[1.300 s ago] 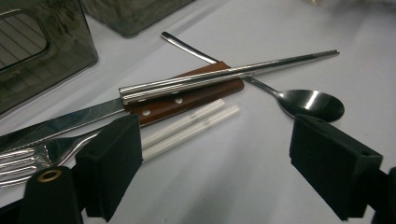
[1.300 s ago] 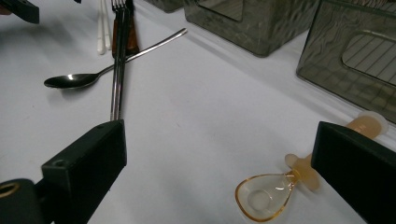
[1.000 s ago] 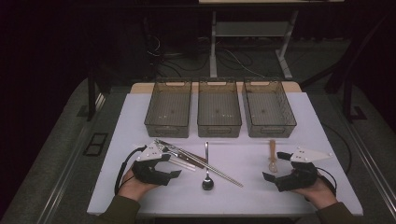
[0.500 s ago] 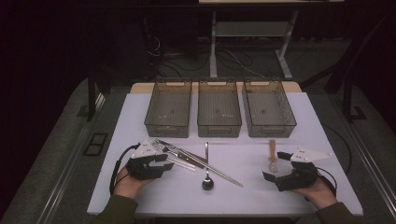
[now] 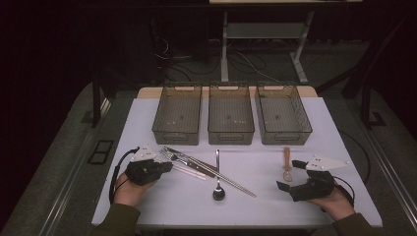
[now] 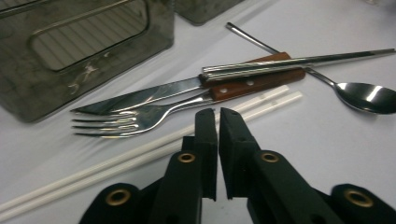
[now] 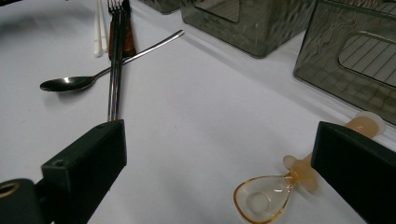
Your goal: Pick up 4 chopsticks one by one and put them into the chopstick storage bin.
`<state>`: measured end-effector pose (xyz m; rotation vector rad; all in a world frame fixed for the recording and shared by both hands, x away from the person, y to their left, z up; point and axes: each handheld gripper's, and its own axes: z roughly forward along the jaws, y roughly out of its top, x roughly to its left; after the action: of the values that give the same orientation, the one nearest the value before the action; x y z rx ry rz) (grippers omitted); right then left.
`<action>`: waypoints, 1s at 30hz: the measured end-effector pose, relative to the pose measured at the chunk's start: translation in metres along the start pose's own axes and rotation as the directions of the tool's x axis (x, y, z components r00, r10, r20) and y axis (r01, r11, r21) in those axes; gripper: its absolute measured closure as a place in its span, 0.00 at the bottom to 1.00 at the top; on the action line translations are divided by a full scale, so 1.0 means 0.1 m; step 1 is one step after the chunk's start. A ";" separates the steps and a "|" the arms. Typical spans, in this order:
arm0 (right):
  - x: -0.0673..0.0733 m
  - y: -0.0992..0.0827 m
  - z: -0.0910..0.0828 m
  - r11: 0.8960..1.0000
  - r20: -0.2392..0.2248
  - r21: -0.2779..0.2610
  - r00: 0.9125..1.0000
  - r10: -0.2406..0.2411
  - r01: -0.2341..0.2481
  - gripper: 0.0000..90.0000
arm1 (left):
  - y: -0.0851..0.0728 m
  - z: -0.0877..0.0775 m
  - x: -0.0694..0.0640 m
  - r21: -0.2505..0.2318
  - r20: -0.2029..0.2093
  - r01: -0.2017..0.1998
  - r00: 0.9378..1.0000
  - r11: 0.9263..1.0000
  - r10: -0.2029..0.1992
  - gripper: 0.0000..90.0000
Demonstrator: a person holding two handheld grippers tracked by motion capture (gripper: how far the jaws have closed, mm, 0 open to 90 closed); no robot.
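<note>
White covers the surface where we hold our two tools. Our left gripper has just been closing its black jaws; they now stand nearly together with nothing between them, their tips just above the pair of thin white plastic chopsticks. Just beyond the chopsticks lie a shiny steel fork and a steel knife with a brown wooden handle, side by side, with a pair of steel chopsticks resting across the knife handle. A polished steel spoon lies off to the side, its handle running under the steel chopsticks. In the high view this cluster sits between our hands, in front of three grey mesh-walled bins standing in a row. Our right gripper holds its jaws wide apart and empty, and a small amber translucent plastic spoon lies on the surface between them, close to one jaw.
</note>
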<state>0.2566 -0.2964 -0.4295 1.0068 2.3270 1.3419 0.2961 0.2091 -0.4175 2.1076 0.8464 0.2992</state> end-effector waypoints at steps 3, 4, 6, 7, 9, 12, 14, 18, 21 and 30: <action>0.00 0.00 0.00 1.000 0.001 0.001 1.000 0.002 -0.002 0.04 | -0.02 0.00 0.08 0.001 -0.023 0.017 1.000 1.000 -0.017 0.99; 0.00 0.00 0.00 1.000 0.000 0.001 1.000 0.003 -0.003 0.04 | -0.03 0.00 0.10 0.006 -0.034 0.020 0.999 1.000 -0.020 0.99; 0.00 0.00 0.00 1.000 0.000 0.002 1.000 0.002 -0.002 0.04 | -0.04 0.00 0.16 0.018 -0.059 0.024 0.998 1.000 -0.023 0.99; 0.00 0.00 0.00 1.000 0.000 0.002 1.000 0.003 -0.003 0.04 | -0.04 0.00 0.18 0.024 -0.073 0.024 0.997 0.999 -0.022 0.99; 0.00 0.00 0.00 1.000 0.001 0.002 1.000 0.003 -0.003 0.04 | -0.05 0.00 0.24 0.036 -0.099 0.030 0.995 0.999 -0.026 0.99; 0.00 0.00 0.01 1.000 0.002 0.004 1.000 0.003 -0.003 0.04 | -0.06 -0.01 0.32 0.045 -0.129 0.042 0.991 0.998 -0.035 0.99; 0.00 0.00 0.01 1.000 0.002 0.005 1.000 0.004 -0.004 0.04 | -0.07 0.00 0.38 0.053 -0.147 0.052 0.988 0.997 -0.044 0.99; 0.00 -0.01 0.01 1.000 0.005 0.007 1.000 0.003 -0.003 0.04 | -0.08 0.03 0.46 0.066 -0.174 0.064 0.983 0.996 -0.052 0.99; 0.00 -0.01 0.02 1.000 0.010 0.012 1.000 0.001 -0.001 0.04 | -0.08 0.04 0.50 0.070 -0.184 0.068 0.981 0.995 -0.054 0.99; -0.01 -0.01 0.02 1.000 0.018 0.016 1.000 0.003 -0.003 0.04 | -0.06 0.15 0.65 0.090 -0.205 0.096 0.976 0.991 -0.076 0.99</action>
<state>0.2575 -0.2961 -0.4314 1.0232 2.3280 1.3116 0.3493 0.2454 -0.4364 2.1506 1.0886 0.4381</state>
